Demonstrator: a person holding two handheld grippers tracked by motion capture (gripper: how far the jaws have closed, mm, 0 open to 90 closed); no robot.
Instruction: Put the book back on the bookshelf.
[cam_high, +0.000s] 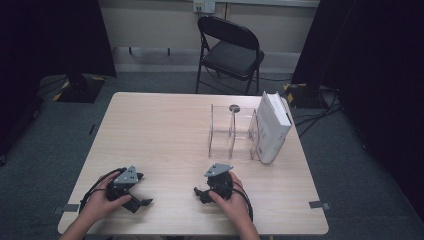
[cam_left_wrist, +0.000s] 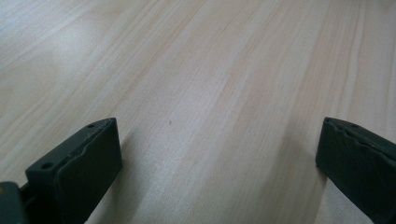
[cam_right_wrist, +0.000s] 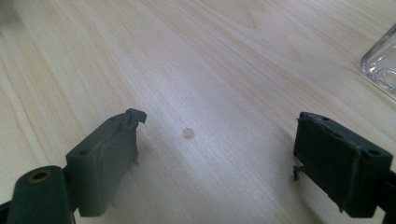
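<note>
I have both grippers parked low on the table (cam_high: 165, 125), near the bottom edge of the high view, and I read this as a rest pose before any reach: nothing is between either pair of jaws.

My left gripper (cam_high: 141, 194) sits at the lower left of the high view, the hand (cam_high: 102, 197) wrapped round it. In the left gripper view its jaws stand far apart at the two lower corners, and bare wood lies between them. It is released and grasps nothing.

My right gripper (cam_high: 200, 192) lies at lower centre, under the right hand (cam_high: 227, 200). In the right gripper view its jaws are also spread wide, with a small pale round mark on the wood (cam_right_wrist: 188, 133) between them. It too holds nothing. A glass-clear corner shows at the upper right edge of that view.

That corner belongs to the clear rack (cam_high: 232, 132), which stands right of centre in the high view, just above my right gripper and well apart from the left one. A white book (cam_high: 272, 127) leans upright at its right end, touching it. I judge the rack and book to be the things to work on, so the right gripper is the better placed.
</note>
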